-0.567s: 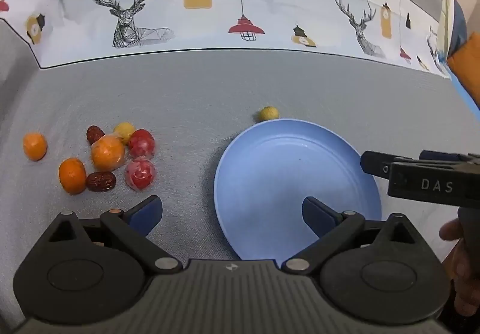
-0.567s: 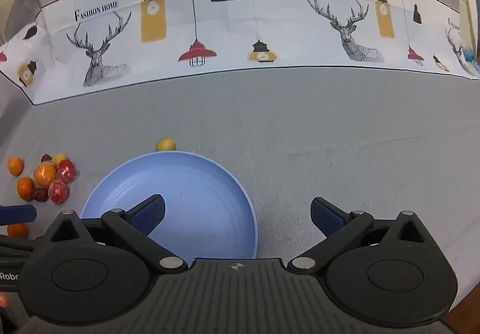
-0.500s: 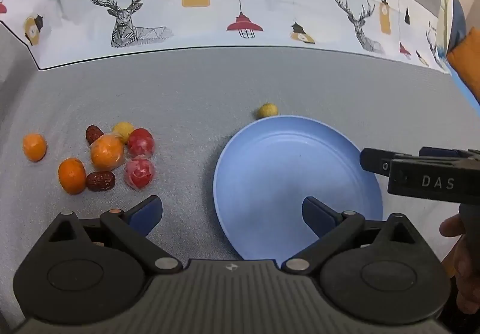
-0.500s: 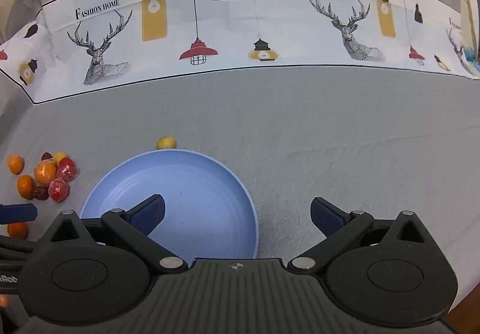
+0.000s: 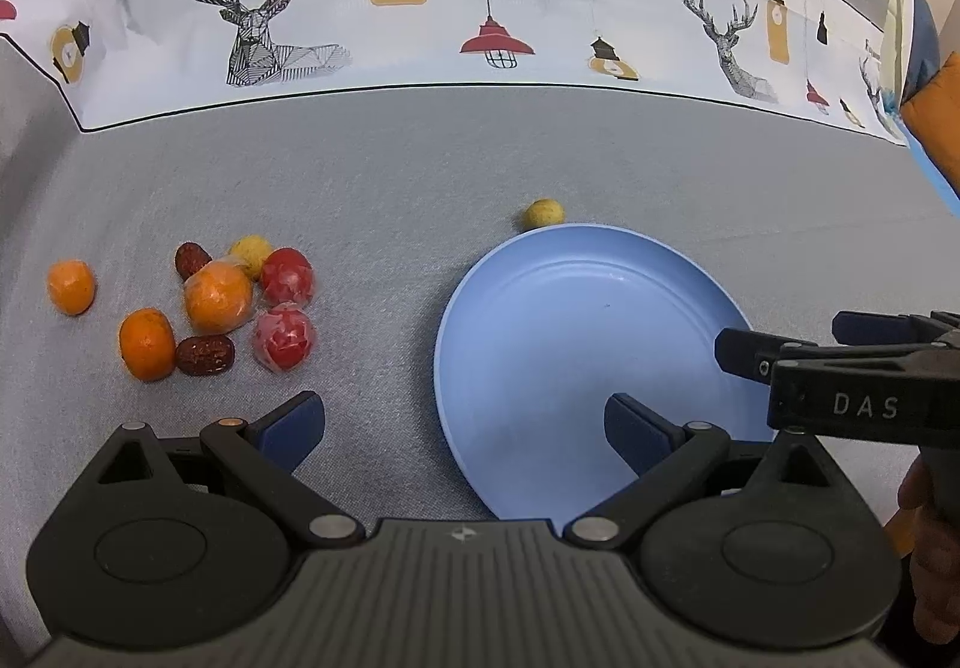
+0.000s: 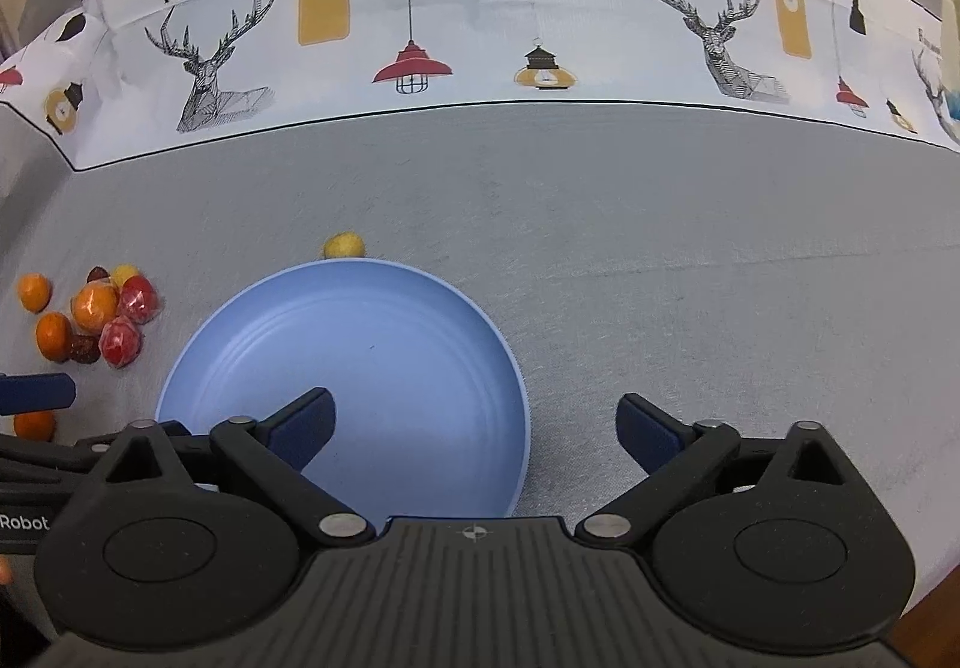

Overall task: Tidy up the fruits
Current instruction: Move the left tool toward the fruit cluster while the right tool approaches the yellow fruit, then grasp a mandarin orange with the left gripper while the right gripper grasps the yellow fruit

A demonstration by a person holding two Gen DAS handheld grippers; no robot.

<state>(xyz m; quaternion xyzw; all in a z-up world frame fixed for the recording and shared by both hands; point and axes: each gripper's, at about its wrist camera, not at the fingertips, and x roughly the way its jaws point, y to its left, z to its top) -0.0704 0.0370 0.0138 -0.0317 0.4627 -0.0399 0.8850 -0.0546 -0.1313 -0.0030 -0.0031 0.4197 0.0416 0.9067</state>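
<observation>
**Both grippers spread above an empty plate**

The left gripper (image 5: 465, 425) and the right gripper (image 6: 474, 428) each hang over the grey tablecloth (image 5: 372, 176) with fingers wide apart and nothing between them. The blue plate (image 6: 372, 302) holds no fruit. A small yellow fruit (image 5: 542, 212) lies just beyond the plate's far rim. To the left, well apart from the plate, sits a cluster of fruits (image 5: 240, 302): oranges, wrapped red ones and dark dates.

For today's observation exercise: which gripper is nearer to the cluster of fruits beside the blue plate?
Left. The left gripper hovers just short of the fruit cluster; the right gripper hangs over the blue plate's far side.
</observation>
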